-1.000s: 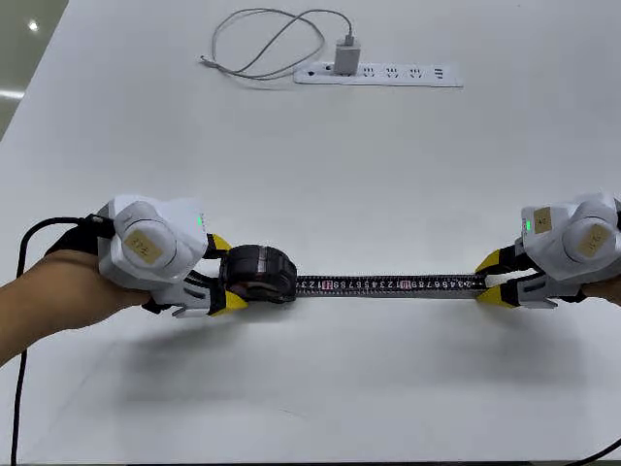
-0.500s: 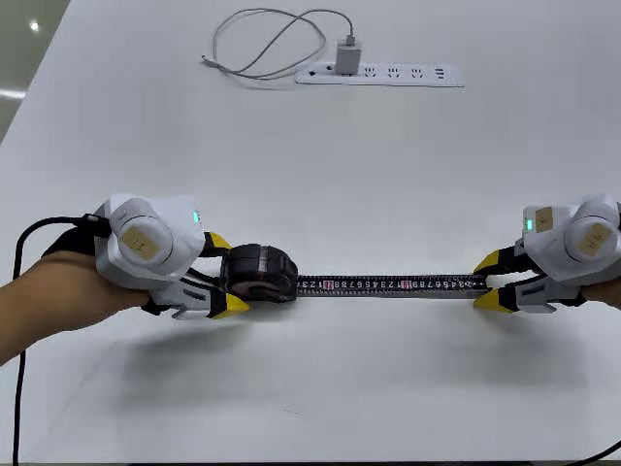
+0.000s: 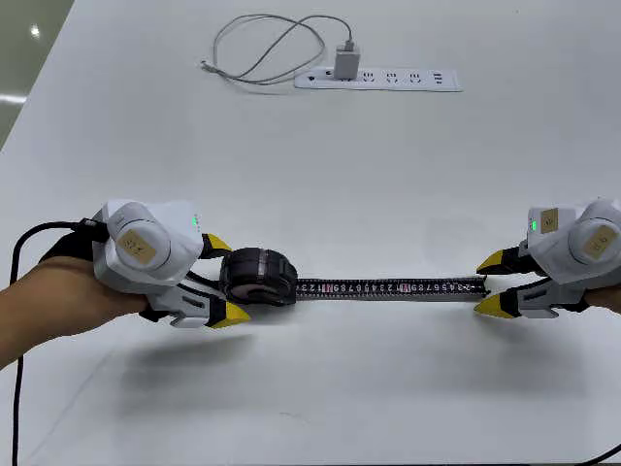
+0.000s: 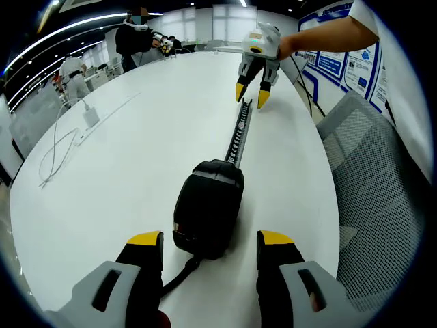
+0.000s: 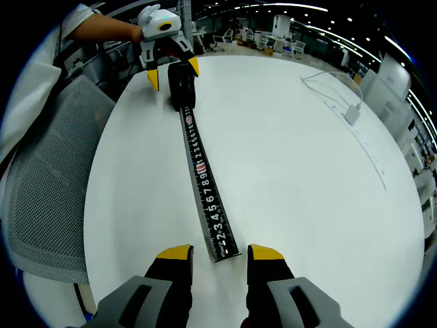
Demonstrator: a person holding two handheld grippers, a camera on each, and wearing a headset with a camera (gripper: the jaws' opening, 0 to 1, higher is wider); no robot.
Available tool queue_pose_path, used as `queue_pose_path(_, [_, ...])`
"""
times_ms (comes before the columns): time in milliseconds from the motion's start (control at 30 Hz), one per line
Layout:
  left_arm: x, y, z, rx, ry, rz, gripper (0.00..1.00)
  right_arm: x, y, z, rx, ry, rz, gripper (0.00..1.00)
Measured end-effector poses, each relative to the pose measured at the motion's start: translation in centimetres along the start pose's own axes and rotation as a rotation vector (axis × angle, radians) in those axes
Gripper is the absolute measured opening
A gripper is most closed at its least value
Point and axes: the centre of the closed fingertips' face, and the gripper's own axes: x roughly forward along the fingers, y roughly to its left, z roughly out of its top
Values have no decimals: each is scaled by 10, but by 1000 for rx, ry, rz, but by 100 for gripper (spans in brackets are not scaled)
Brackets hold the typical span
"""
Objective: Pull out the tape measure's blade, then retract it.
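The black tape measure case (image 3: pixel 257 277) rests on the white table (image 3: pixel 320 184), and its dark blade (image 3: pixel 388 288) lies pulled out to the right, flat on the surface. My left gripper (image 3: pixel 224 278) is open, its yellow-tipped fingers on either side of the case (image 4: pixel 208 205) with a small gap on each side. My right gripper (image 3: pixel 488 283) is open too. The blade's end (image 5: pixel 222 251) sits between its fingertips, untouched. In the right gripper view the blade (image 5: pixel 203 179) runs away toward the case (image 5: pixel 181 82) and the left gripper (image 5: pixel 171 72).
A white power strip (image 3: pixel 378 76) with a plugged-in charger (image 3: pixel 346 56) and a looped cable (image 3: pixel 262 44) lies at the far side. The table's left edge (image 3: pixel 29 87) slants away. A grey mesh chair (image 4: pixel 369 171) stands beside the table.
The right gripper has let go of the blade's end and opened. The left gripper's fingers have spread slightly off the case. The blade stays pulled out.
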Motion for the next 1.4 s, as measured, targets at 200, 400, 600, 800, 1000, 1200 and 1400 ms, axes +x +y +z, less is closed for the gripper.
queue_pose_path(200, [-1, 0, -1, -14, -1, 14, 59, -3, 1, 5, 16, -23, -14, 31])
queue_pose_path(400, [-4, -3, -1, -41, -18, 23, 63, -6, 1, 8, 37, -42, -31, 34])
queue_pose_path(600, [-8, -1, -4, -78, -34, 43, 66, -5, 6, 12, 62, -63, -34, 35])
queue_pose_path(800, [-10, -2, -4, -85, -40, 50, 66, -6, 6, 13, 70, -72, -44, 36])
queue_pose_path(1000, [-21, 1, 1, -124, -81, 81, 67, -14, 5, 22, 125, -138, -77, 39])
queue_pose_path(1200, [-35, 0, -1, -162, -116, 114, 69, -24, 10, 29, 196, -205, -105, 45])
queue_pose_path(1400, [-48, 0, -9, -203, -141, 155, 73, -30, 16, 30, 241, -238, -144, 53])
